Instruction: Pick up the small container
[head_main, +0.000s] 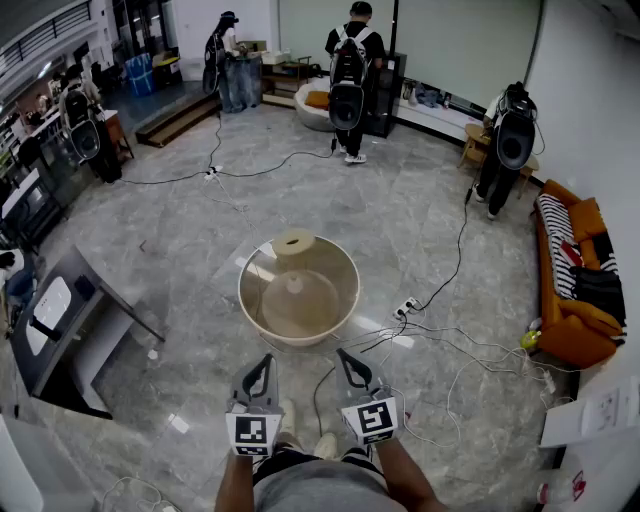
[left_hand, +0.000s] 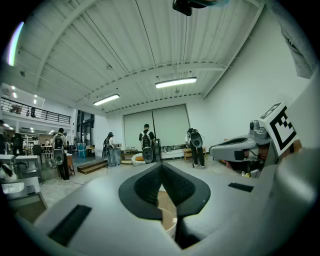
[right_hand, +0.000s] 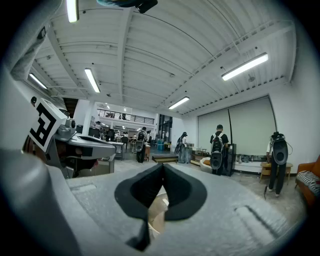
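Observation:
A large beige round tub (head_main: 252, 300) stands on the marble floor ahead of me. A small beige round container (head_main: 293, 241) sits at its far rim. Another small round beige piece (head_main: 295, 284) lies inside on the tub's bottom. My left gripper (head_main: 266, 361) and right gripper (head_main: 343, 355) hover side by side just short of the tub's near rim, both shut with nothing between their pads. In the left gripper view the left gripper (left_hand: 161, 166) has its pads touching, with a bit of the tub (left_hand: 167, 215) below them. The right gripper (right_hand: 163, 167) looks the same in its own view.
White and black cables (head_main: 440, 345) and a power strip (head_main: 405, 308) lie on the floor right of the tub. A grey table (head_main: 70, 330) stands at the left, an orange sofa (head_main: 570, 300) at the right. Three people with backpacks (head_main: 349, 80) stand far behind.

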